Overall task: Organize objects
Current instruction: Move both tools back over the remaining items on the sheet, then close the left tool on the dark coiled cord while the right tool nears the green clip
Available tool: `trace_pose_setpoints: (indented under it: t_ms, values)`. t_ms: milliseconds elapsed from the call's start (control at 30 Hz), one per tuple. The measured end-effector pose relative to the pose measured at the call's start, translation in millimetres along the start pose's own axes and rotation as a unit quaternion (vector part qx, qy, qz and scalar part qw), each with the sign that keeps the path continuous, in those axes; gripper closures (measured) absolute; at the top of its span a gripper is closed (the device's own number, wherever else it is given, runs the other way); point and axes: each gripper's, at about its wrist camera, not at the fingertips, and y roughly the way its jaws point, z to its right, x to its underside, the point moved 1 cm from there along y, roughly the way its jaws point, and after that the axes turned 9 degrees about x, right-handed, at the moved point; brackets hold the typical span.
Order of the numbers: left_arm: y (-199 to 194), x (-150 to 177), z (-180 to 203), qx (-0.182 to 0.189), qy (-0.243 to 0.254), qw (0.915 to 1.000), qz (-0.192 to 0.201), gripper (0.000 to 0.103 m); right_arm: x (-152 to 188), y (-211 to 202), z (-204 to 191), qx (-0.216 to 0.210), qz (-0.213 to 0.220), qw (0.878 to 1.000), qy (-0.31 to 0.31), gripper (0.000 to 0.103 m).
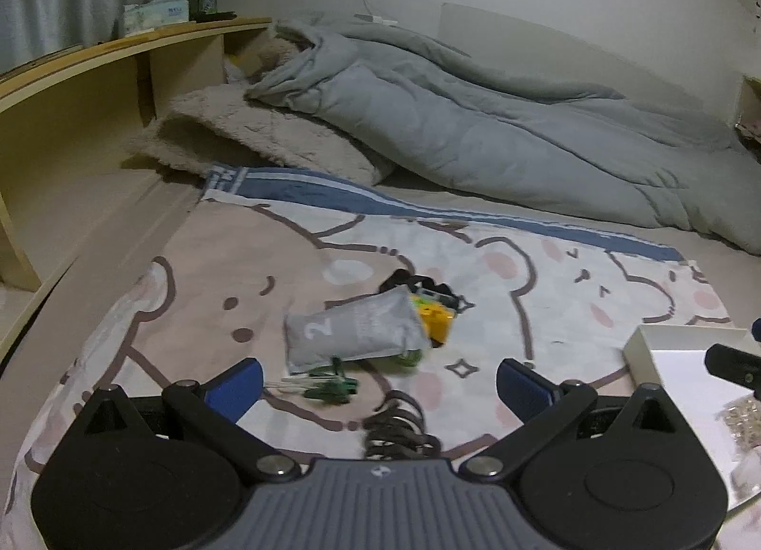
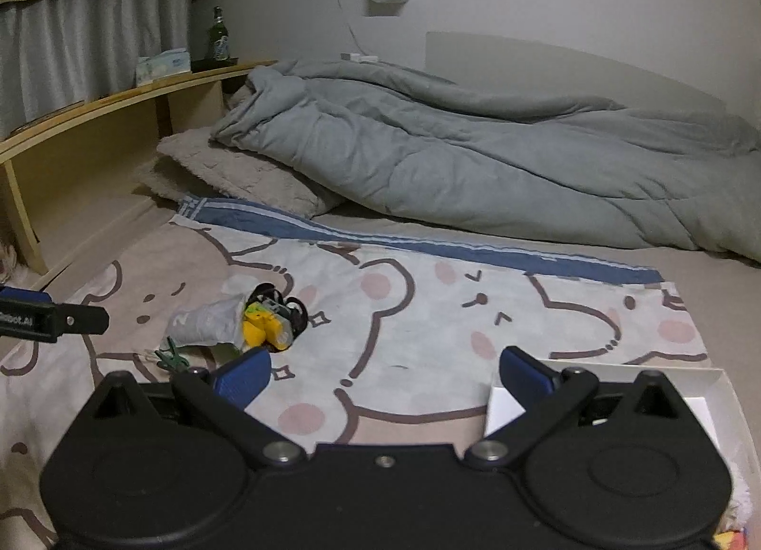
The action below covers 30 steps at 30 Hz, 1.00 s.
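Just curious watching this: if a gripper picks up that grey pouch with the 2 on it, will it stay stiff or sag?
The grey pouch looks soft and plump, so it would probably sag. It seems light and unlikely to roll.

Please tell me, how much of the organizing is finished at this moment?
Little looks done: the white box holds only something small and pale at its near edge. Nothing is in hand; the left gripper and right gripper are both open and empty. Left to sort: the grey pouch, yellow toy, green clips and black coil, all on the mat.
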Motion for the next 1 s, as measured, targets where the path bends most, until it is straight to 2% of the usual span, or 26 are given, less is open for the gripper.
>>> trace_pose_setpoints:
  t_ms: [100, 267, 433, 633, 767, 1000]
  values:
    - [12.4, 7.5, -3.3, 0.001, 0.020, 0.9997, -0.017, 0.000, 1.2, 6.1, -5.8, -0.008, -0.008, 1.000, 0.003, 0.000]
    - [49.2, 26.0, -2.7, 0.001, 0.046, 0.9965, -0.071, 0.000, 6.2, 14.5, -13.0, -0.018, -0.028, 0.999, 0.012, 0.000]
    - [81.6, 43.9, -5.8, -0.010, 0.052, 0.9924, -0.111, 0.000, 15.1, 20.1, -14.1, -0.034, -0.039, 0.998, 0.025, 0.000]
    - [99.2, 53.7, -18.7, -0.026, 0.044, 0.9901, -0.131, 0.000, 20.0, 21.3, -15.8, -0.066, -0.030, 0.997, 0.034, 0.000]
    - [95.8, 51.6, -34.6, -0.016, 0.017, 0.9915, -0.128, 0.000, 21.4, 24.6, -19.2, -0.068, -0.039, 0.997, 0.019, 0.000]
    - [76.1, 47.8, -64.6, -0.070, 0.029, 0.9896, -0.122, 0.000, 12.1, 34.1, -30.8, -0.080, -0.046, 0.996, 0.007, 0.000]
